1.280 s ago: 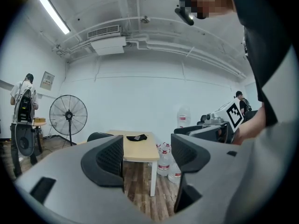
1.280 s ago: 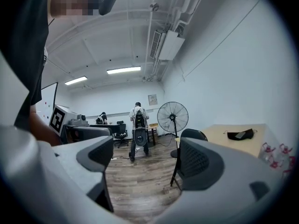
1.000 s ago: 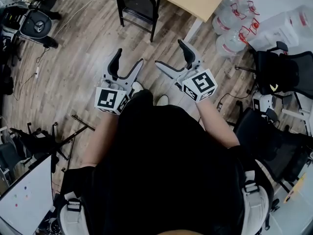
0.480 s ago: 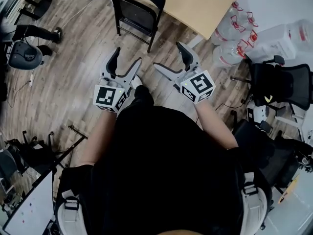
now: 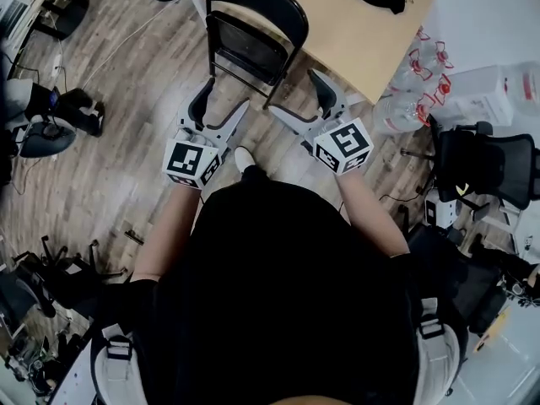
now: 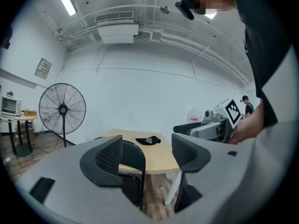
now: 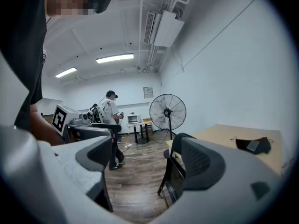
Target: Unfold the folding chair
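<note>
Folding chair (image 5: pixel 249 47) stands by the worktop (image 5: pixel 337 24) edge, untouched. Left tongs (image 5: pixel 221 108) and right tongs (image 5: pixel 297 98) are wide, empty. This looks like the approach step; next they must reach its backrest.

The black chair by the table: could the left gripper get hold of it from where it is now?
Probably yes. The left gripper is open and empty, the black chair stands straight ahead of it, and only bare floor lies between them.

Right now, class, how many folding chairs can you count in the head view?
1: the black folding chair stands at the near edge of the tan table. Others could sit outside the frame.
</note>
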Motion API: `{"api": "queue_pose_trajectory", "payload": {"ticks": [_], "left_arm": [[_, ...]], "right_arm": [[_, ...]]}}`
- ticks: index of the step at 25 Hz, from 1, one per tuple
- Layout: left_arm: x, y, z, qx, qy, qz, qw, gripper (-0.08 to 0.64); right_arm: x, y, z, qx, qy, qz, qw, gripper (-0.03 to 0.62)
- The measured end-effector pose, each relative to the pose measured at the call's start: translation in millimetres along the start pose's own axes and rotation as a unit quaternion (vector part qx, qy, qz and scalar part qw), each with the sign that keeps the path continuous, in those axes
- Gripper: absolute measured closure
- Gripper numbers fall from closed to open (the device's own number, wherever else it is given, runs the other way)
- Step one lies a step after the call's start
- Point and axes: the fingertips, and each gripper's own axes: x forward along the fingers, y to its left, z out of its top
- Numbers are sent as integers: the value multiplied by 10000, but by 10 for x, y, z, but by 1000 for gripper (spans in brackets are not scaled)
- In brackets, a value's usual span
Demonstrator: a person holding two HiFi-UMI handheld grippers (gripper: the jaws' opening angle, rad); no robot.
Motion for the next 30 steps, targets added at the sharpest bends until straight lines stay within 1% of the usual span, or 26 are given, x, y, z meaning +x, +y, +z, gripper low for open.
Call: {"api": "queue_pose_trajectory", "payload": {"ticks": [6, 10, 15, 22, 26, 30], "left_arm": [[295, 531, 19, 0, 125, -136, 9998, 249], [481, 758, 15, -100, 164, -60, 9998, 249], [816, 931, -5, -306, 181, 79, 9993, 256], [1347, 1092, 92, -266, 222, 550, 9979, 275], [1681, 1155, 154, -287, 199, 841, 9958, 278], [1947, 1181, 107, -363, 250, 1084, 9931, 284]], "right_arm": [[554, -269, 101, 67, 71, -38, 9999, 141], [798, -456, 53, 86, 312, 49, 9995, 141], [1053, -841, 13, 95, 466, 281, 9985, 142], [1398, -1451, 39, -13, 745, 713, 9947, 143], [1598, -1859, 4, -91, 1050, 864, 9907, 143], [1768, -2190, -124, -130, 1401, 987, 9851, 143]]}}
